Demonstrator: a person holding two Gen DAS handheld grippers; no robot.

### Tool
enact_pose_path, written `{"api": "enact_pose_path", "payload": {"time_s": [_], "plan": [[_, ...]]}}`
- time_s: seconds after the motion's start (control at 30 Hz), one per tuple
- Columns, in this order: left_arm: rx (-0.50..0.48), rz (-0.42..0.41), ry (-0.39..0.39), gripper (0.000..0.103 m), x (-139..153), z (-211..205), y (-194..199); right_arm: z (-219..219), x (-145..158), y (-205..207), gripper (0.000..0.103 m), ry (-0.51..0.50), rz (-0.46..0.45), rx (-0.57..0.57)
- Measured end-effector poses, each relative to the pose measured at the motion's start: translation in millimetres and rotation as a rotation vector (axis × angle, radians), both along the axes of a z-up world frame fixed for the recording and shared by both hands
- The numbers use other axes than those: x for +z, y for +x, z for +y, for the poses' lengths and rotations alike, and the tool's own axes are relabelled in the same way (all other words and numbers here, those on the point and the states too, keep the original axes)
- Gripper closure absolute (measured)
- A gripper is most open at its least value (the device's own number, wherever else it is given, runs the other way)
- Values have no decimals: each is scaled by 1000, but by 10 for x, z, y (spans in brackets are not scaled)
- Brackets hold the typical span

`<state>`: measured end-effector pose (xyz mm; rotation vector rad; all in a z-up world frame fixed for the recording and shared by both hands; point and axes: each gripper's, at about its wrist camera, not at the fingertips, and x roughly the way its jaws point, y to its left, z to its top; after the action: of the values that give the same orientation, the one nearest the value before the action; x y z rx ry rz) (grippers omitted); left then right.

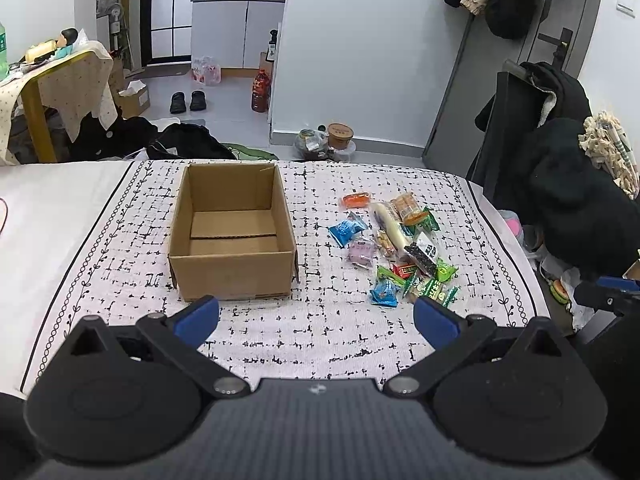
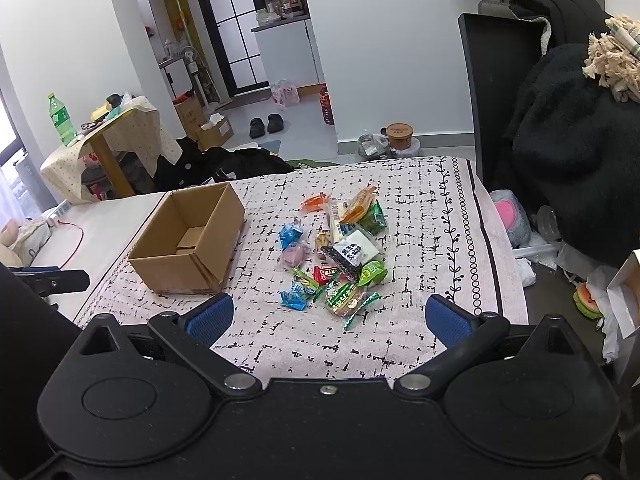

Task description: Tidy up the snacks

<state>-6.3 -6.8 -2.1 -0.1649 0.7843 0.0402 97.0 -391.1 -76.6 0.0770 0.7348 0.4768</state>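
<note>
Left wrist view shows the left gripper (image 1: 316,320) with its blue fingers (image 1: 199,318) spread wide and holding nothing, hovering over the patterned bedspread (image 1: 120,280) just short of an empty cardboard box (image 1: 234,276). To the right of the box, and apart from it, lies the pile of snacks (image 1: 394,248): small wrapped packets in blue, green, orange and purple, several overlapping. In the right wrist view the right gripper (image 2: 329,318) is likewise fully open and empty, aimed at the near edge of that pile, where a green-wrapped bar (image 2: 346,298) and a blue packet (image 2: 295,295) lie closest. Nothing is in the box yet, so the sorting looks barely started. A sensible first pick is probably one of those near, loose packets, not one buried under others; closing across the narrow width of the wrapper should help keep the crinkly film from slipping. The soft bed may give under pressure, so a light descent seems wise.
</note>
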Motion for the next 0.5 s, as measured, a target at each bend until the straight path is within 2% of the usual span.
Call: {"api": "enact_pose_path", "payload": {"time_s": [0.5], "plan": [[8, 1, -1, 0, 1, 8, -21, -11, 9, -18, 0, 0, -6, 0]]}}
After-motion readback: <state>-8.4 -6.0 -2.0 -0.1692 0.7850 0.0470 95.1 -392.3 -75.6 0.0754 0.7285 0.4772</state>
